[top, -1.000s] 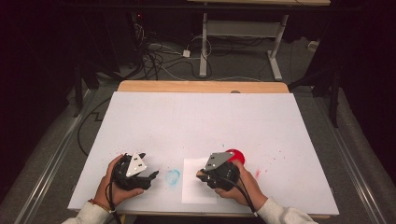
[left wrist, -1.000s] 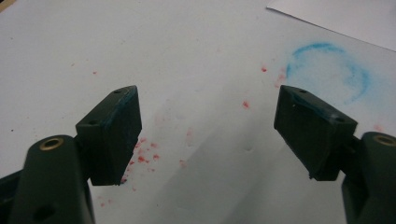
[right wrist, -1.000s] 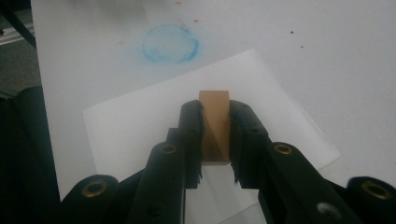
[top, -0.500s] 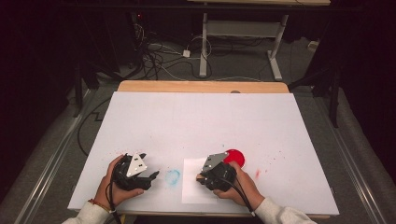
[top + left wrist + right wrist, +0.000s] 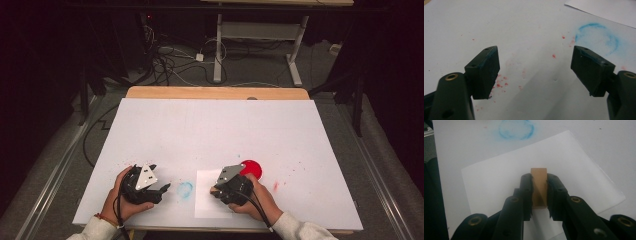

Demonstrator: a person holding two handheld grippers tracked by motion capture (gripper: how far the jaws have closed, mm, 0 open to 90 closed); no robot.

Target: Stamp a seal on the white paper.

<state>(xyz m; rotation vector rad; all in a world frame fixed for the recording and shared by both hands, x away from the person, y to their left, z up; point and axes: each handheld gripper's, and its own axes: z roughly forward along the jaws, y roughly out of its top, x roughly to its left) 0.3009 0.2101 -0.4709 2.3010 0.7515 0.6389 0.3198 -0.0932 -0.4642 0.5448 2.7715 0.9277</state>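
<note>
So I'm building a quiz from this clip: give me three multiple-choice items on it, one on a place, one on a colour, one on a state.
1. Where is the red disc?
A. just beyond the right gripper
B. at the table's far edge
C. beside the left gripper

2. What colour is the ring stain?
A. green
B. blue
C. yellow

3. How do the right gripper's jaws stand?
A. wide open
B. shut on nothing
C. shut on a tan block

Key: 1 A, the high view shows the disc just past that gripper. 2 B, it shows blue in both gripper views. 3 C, the right gripper view shows both pads pressing the block over the paper.
</note>
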